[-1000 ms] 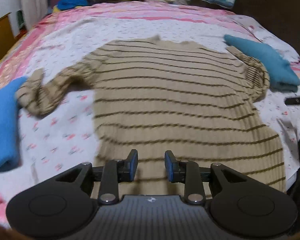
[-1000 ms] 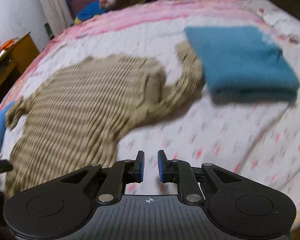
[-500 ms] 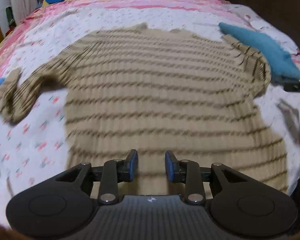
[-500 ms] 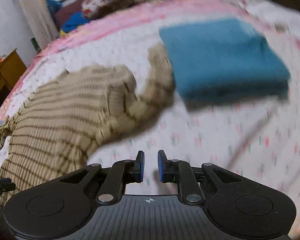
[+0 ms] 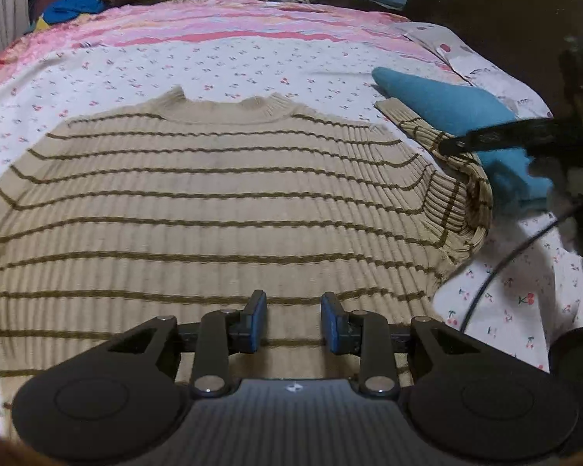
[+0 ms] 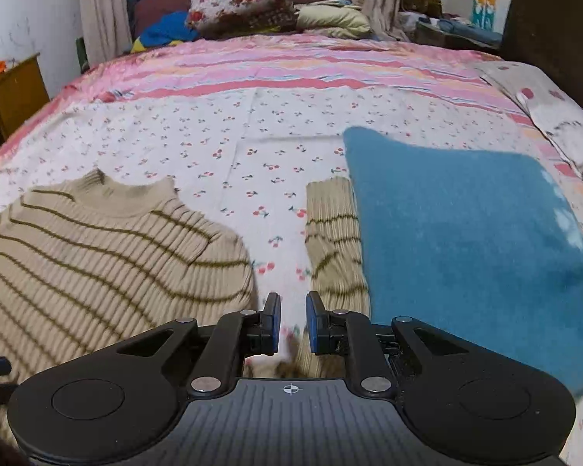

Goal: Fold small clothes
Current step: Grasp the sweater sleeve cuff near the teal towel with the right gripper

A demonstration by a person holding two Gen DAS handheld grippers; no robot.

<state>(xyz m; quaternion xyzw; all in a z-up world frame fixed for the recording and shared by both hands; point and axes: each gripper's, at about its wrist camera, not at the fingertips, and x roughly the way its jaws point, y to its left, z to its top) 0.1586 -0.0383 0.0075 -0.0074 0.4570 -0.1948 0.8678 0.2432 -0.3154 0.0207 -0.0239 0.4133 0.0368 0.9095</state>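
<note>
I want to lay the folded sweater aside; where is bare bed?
Free: floral sheet beyond the striped sweater, before the pink striped blanket. A narrower strip lies between sweater body and sleeve. Crowded: right side, where the blue folded cloth covers the sleeve.

We look from 2 wrist cams, low and close over a bed. Left cam faces the striped sweater (image 5: 221, 209) head-on; right cam sits beside its sleeve. Both share sweater and folded blue cloth (image 6: 466, 240).
</note>
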